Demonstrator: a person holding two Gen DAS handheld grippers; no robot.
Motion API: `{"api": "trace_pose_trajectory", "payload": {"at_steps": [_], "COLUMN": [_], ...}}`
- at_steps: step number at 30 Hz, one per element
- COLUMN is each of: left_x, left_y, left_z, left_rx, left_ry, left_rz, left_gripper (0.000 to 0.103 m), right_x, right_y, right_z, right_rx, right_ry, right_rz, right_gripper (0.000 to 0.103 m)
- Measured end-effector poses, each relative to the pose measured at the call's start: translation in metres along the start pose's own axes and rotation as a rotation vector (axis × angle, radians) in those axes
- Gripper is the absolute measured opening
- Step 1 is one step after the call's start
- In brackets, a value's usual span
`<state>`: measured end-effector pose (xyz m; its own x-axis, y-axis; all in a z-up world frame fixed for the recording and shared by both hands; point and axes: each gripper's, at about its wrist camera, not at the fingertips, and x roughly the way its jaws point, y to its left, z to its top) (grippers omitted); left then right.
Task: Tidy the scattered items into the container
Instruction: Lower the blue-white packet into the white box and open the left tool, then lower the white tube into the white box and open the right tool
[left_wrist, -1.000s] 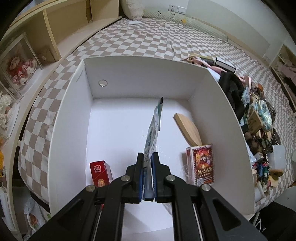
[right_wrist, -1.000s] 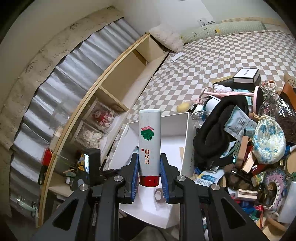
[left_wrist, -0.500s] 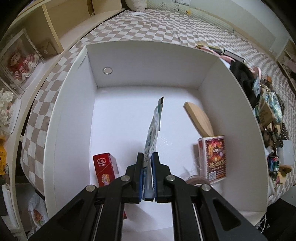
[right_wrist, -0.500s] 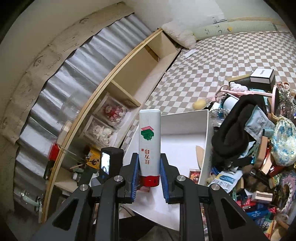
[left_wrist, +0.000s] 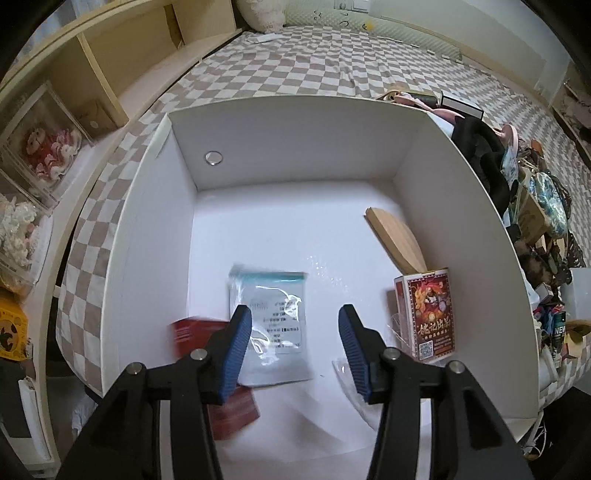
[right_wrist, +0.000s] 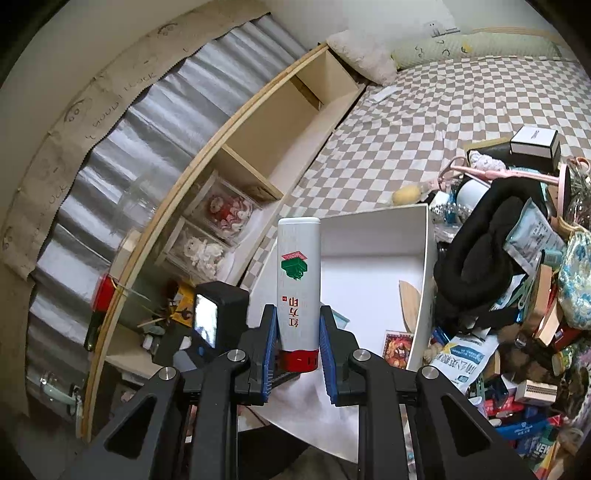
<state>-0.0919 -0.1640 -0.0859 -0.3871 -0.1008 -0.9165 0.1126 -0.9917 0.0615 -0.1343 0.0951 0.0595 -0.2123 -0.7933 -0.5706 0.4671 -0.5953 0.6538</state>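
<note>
Take the white box (left_wrist: 155, 206) as your landmark: everything the next move depends on is measured from it. Your right gripper (right_wrist: 297, 345) carries the white tube with the red cap (right_wrist: 297, 291), and the box lies ahead of and below those fingers, its open mouth showing just beyond the tube's tip in the right wrist view. The tube's long axis runs straight out along the fingers, cap end seated between the pads and the flat white end pointing away from you toward the box. The right fingers pinch the tube low on its body, just above the cap, pads pressed on both sides.

Your left gripper (left_wrist: 295, 343) is the nearer hand: it hangs directly over the box interior, pointing steeply down. Its fingers are opening and stand apart with nothing between them. The clear sachet with the blue top edge (left_wrist: 271, 325) lies flat on the box floor beneath them, partly over the red carton (left_wrist: 195, 332) near the box's left wall. The playing-card box (left_wrist: 428, 314) and the wooden paddle (left_wrist: 397, 240) sit against the right wall of the box.

I judge the middle of the box floor to be your free landing spot for the tube, so the left hand needs to clear the opening first. The rest of the clutter (right_wrist: 517, 280) stays heaped outside the box's right wall.
</note>
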Motion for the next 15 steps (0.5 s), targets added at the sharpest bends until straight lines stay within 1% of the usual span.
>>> {"api": "trace_pose_trajectory", "payload": {"at_steps": [9,15], "left_x": [-0.005,-0.009], "left_y": [-0.001,-0.002], "left_z": [-0.001,-0.002], "left_rx": [0.009,0.016], "left_ry": [-0.018,-0.032], "left_rz": [0.023,0.042], "left_gripper": [0.049,0.049], "right_x": [0.040,0.070], "right_y": [-0.008,-0.017], "right_z": [-0.018,-0.038], "right_rx": [-0.009,-0.017], "right_ry": [0.105,0.187], "right_rz": [-0.052,-0.099], "right_gripper": [0.023,0.023]}}
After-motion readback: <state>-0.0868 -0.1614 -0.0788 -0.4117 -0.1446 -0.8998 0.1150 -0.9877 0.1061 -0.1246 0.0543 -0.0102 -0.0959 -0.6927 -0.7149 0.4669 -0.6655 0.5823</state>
